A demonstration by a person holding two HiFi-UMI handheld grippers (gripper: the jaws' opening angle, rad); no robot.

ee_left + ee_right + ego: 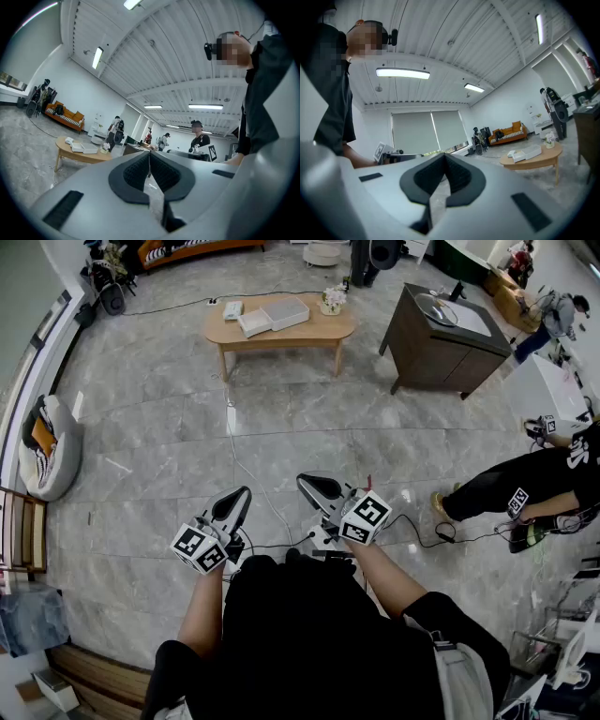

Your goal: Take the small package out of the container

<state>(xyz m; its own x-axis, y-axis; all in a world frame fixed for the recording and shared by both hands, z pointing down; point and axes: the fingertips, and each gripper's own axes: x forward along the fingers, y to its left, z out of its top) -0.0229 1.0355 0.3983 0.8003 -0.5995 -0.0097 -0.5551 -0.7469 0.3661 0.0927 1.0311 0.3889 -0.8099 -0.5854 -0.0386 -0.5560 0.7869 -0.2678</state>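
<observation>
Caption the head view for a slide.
Person holds left gripper and right gripper shut and empty; the wooden table stands well ahead.

Black short-sleeve top (300, 634), L gripper (244, 493) & R gripper (304, 481) white w/ black pads (136, 172), b/w marker cubes (199, 547)

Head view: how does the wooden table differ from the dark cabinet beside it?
The wooden table is pale, with an oval top on slim legs, open underneath; the dark cabinet is deep brown, boxy and closed-sided. The table carries white boxes and a small flower pot; the cabinet has a white basin set in its top. Both stand on the grey stone floor.
</observation>
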